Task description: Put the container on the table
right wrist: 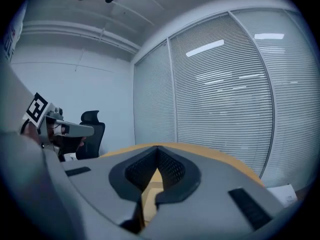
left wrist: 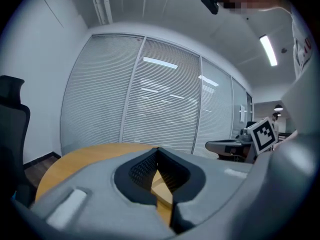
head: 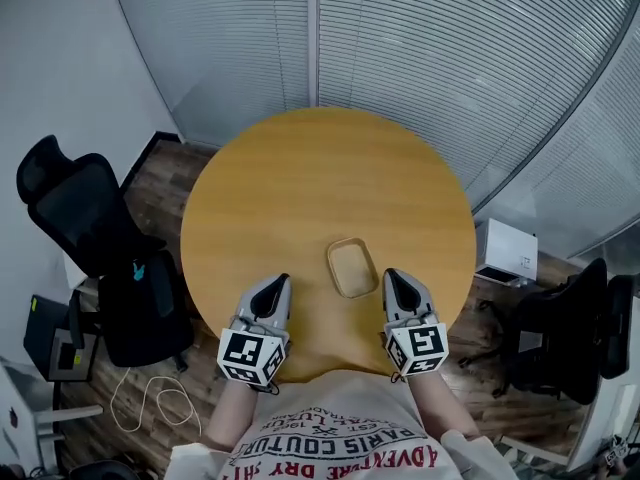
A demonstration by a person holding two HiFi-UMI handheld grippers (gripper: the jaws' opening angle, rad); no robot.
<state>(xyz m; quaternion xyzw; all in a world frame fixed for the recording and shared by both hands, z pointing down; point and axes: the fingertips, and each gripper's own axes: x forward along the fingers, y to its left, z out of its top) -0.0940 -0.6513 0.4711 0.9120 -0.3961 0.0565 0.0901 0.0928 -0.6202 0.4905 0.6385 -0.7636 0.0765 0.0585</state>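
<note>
We see the container (head: 352, 266), a shallow tan tray with rounded corners, lying flat on the round wooden tabletop (head: 300, 188), on the half nearest the person. It sits between the two tongs and touches neither. The left tongs (head: 278, 284) lie just beside its left long side, and the right tongs (head: 393, 277) lie just beside its lower right corner. The tray is empty, and its long axis tilts slightly left at the far end.

In the left gripper view, the left tongs (left wrist: 158, 151) are clenched, with the dark ribbed tips meeting at a point and nothing gripped. Through the small opening behind the tips we see a tan surface, but we cannot tell whether it is tray or tabletop. In the right gripper view, the right tongs (right wrist: 158, 149) are likewise clenched tip to tip and empty, with a pale tan edge showing below them.

Both tools reach in from the near edge of the tabletop, side by side and pointing away from the person. Their marker cubes (head: 252, 356) are nearest the body, and the forearms run down to the bottom of the head view. Each tool leans slightly inward toward the tray.

A black office chair (head: 75, 213) stands to the left of the tabletop, and a white box (head: 505, 250) sits on the floor to the right.
</note>
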